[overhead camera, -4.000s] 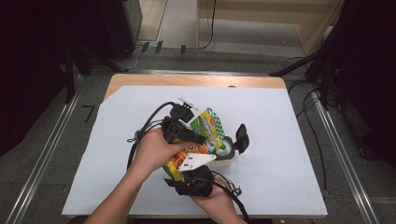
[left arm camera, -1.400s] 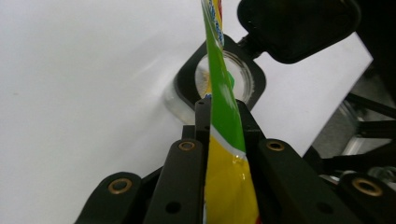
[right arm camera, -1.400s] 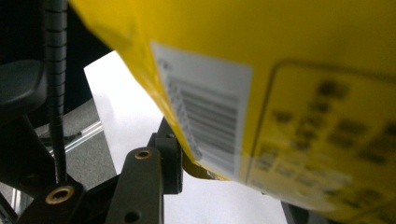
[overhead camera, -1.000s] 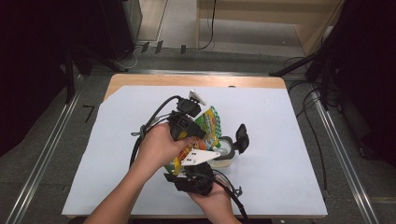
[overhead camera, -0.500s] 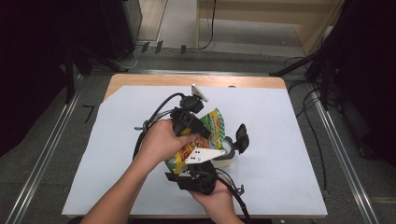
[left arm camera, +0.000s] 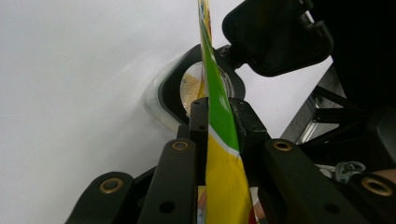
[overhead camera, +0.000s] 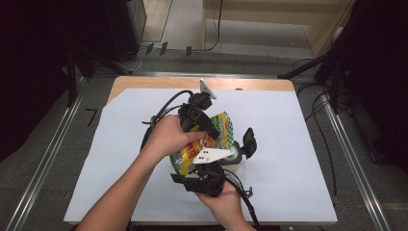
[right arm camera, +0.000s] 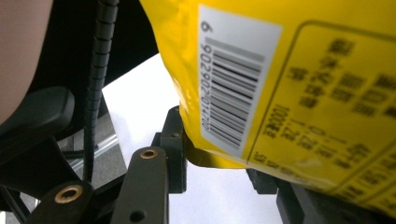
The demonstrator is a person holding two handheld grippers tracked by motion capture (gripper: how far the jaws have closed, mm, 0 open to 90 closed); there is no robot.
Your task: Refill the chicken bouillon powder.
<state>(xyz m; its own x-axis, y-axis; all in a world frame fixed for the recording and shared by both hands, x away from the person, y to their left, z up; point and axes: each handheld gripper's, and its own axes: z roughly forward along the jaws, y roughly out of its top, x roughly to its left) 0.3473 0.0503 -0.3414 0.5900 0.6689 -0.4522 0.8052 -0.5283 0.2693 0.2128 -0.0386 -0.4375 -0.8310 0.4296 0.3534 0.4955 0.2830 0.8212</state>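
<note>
Two grippers hold one pouch (overhead camera: pixel 208 140) between them, over the middle of the white table (overhead camera: pixel 298 144). I have the left gripper (left arm camera: pixel 219 122) on the far edge of the pouch; in the left gripper view the green and yellow film runs edge-on between its jaws, and the jaws have just been opening a little, though the pads look still against the film. My right gripper (right arm camera: pixel 219 163) takes the near bottom corner, just under the barcode; its pads sit on both sides of that fold, so I judge it gripping.

What matters for the next move is that the open jar (left arm camera: pixel 187 88) lies directly beyond the left jaws, below the far end of the pouch. The long axis of the pouch runs from near-left to far-right, tilted toward the jar. The left hand (overhead camera: pixel 166 137) is the nearer one to the jar. I see grains inside the jar, and its black lid (overhead camera: pixel 248 140) stands flipped up at the right.

The pouch is glossy, yellow with green top, with printed text.
</note>
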